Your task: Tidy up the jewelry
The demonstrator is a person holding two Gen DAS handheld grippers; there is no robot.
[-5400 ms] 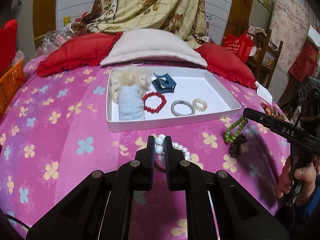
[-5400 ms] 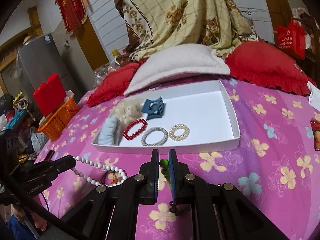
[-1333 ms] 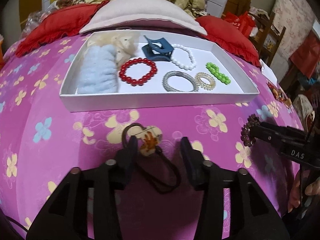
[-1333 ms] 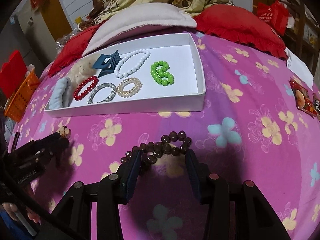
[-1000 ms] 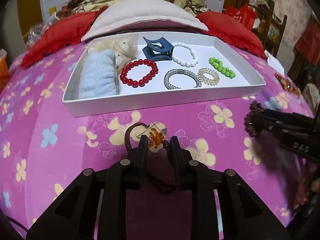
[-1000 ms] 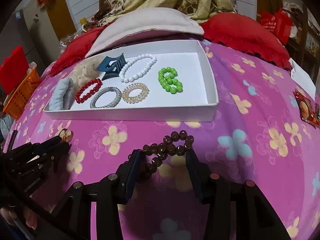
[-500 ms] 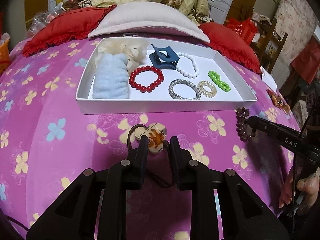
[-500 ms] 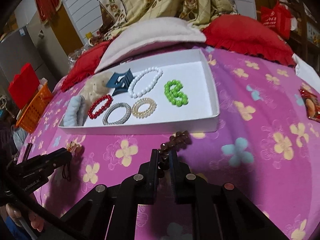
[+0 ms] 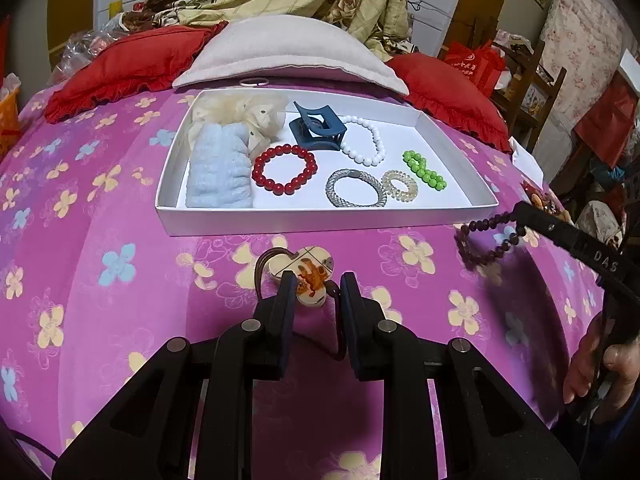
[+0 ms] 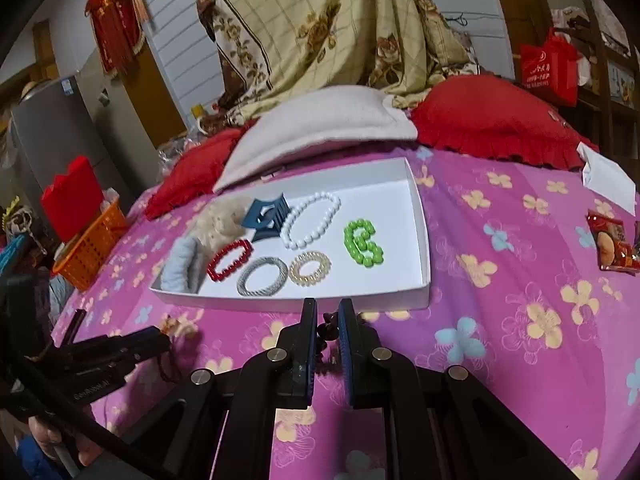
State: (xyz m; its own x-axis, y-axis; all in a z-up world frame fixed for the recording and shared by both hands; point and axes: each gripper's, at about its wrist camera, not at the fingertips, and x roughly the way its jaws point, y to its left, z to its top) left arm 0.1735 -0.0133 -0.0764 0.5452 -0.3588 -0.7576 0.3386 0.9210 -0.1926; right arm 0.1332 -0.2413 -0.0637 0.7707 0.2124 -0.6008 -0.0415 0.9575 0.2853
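Note:
A white tray (image 9: pixel 320 220) on the pink flowered bedspread holds a blue scrunchie (image 9: pixel 220 172), a red bead bracelet (image 9: pixel 285 174), a blue hair claw (image 9: pixel 318 130), a white bead bracelet (image 9: pixel 364 140), a green bead bracelet (image 9: pixel 424 170) and two coil bands. My left gripper (image 9: pixel 315 280) is shut on a cream heart-shaped hair tie (image 9: pixel 306 272) just in front of the tray. My right gripper (image 10: pixel 328 308) is shut on a dark brown bead bracelet (image 9: pixel 480 240), which hangs lifted off the bed near the tray's right front corner.
Red cushions (image 9: pixel 132 60) and a pale pillow (image 9: pixel 288 56) lie behind the tray. An orange basket (image 10: pixel 90 248) stands at the bed's left side. A snack packet (image 10: pixel 612 244) and white paper (image 10: pixel 608 178) lie at the right. A hand (image 9: pixel 600 364) grips the right tool.
The right gripper shut on the brown bead bracelet and lifted it off the bedspread. The left gripper, holding the heart hair tie, rose slightly.

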